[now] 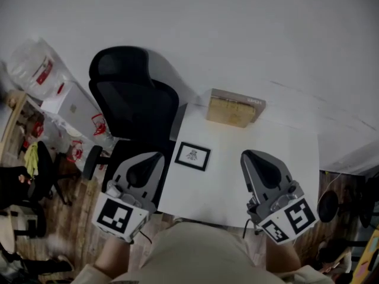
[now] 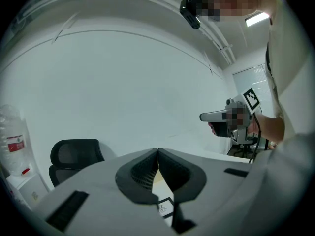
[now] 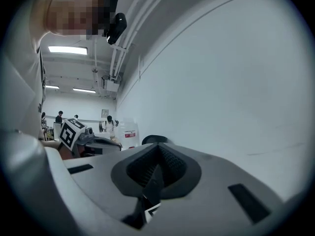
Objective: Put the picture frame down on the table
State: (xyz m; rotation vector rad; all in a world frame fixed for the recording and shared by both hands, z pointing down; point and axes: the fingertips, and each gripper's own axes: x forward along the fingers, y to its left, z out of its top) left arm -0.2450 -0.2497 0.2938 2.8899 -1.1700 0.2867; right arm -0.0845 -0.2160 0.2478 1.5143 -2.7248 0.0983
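Note:
A small black picture frame (image 1: 192, 156) with a white mat and a little drawing lies flat on the white table (image 1: 260, 136), near its left edge. My left gripper (image 1: 154, 157) hovers just left of the frame, over the table's edge, jaws shut and holding nothing. My right gripper (image 1: 249, 154) is held above the table to the frame's right, also shut and empty. In the left gripper view the jaw tips (image 2: 157, 150) meet, and a corner of the frame (image 2: 165, 208) shows below them. The right gripper view shows closed tips (image 3: 157, 147) and a sliver of the frame (image 3: 150, 210).
A brown cardboard box (image 1: 232, 109) stands at the table's far edge against the white wall. A black office chair (image 1: 133, 99) sits left of the table. Bags and boxes (image 1: 65, 108) crowd the wooden floor at the far left. My light-clothed body fills the near edge.

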